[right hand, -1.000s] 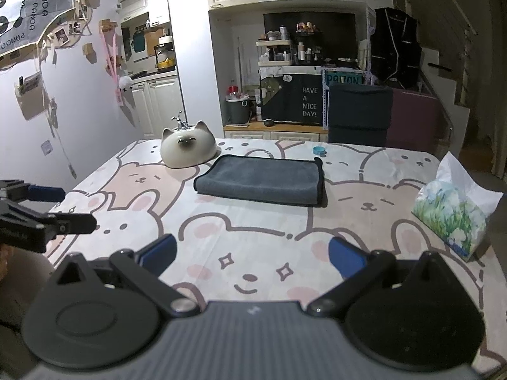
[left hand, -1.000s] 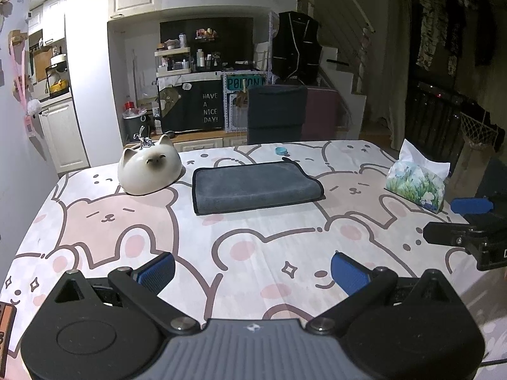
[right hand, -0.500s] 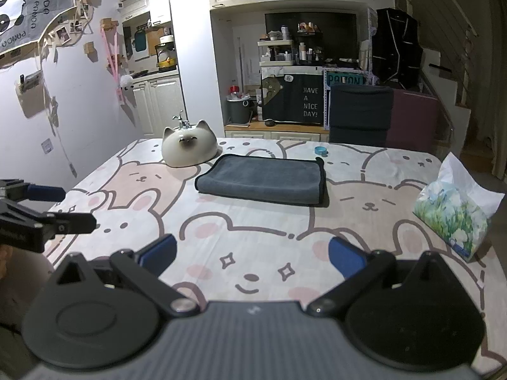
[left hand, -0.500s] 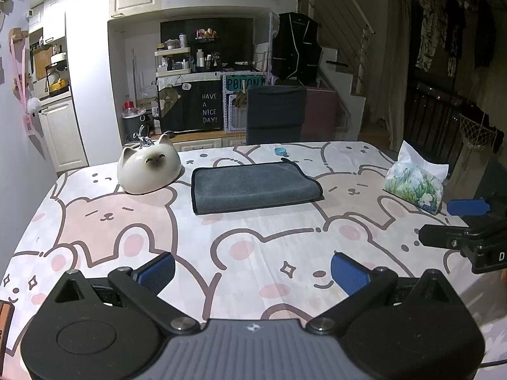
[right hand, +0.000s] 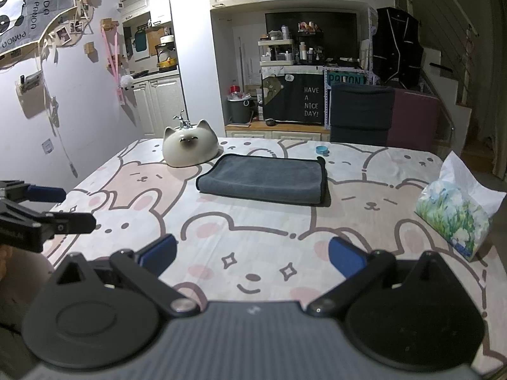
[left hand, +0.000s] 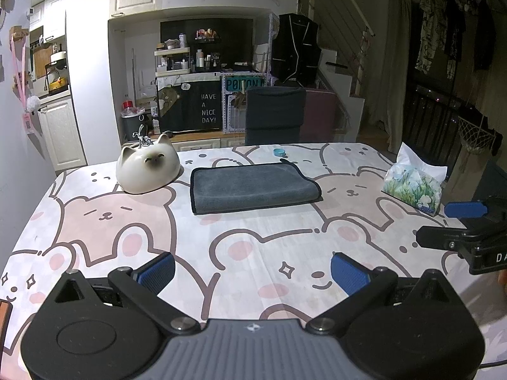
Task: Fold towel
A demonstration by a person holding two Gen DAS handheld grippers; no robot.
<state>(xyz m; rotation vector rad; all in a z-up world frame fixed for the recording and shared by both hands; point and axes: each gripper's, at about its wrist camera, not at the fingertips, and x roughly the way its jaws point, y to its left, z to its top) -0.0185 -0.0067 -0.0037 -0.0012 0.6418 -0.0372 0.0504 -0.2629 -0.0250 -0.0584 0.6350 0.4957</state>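
A dark grey towel [left hand: 253, 186] lies folded into a flat rectangle on the far middle of the table; it also shows in the right wrist view [right hand: 264, 179]. My left gripper [left hand: 253, 272] is open and empty, held over the near table edge, well short of the towel. My right gripper [right hand: 252, 255] is open and empty too, also near the front edge. Each gripper shows in the other's view: the right one at the right edge [left hand: 443, 224], the left one at the left edge [right hand: 69, 209].
A white cat-shaped ceramic bowl [left hand: 147, 171] sits left of the towel. A tissue pack [left hand: 413, 186] stands at the right. A small blue cap [left hand: 279, 152] lies behind the towel. A dark chair [left hand: 274, 115] stands at the far side. The bear-print tablecloth [left hand: 126, 221] covers the table.
Both grippers have drifted slightly back and up from the table. The towel has not moved.
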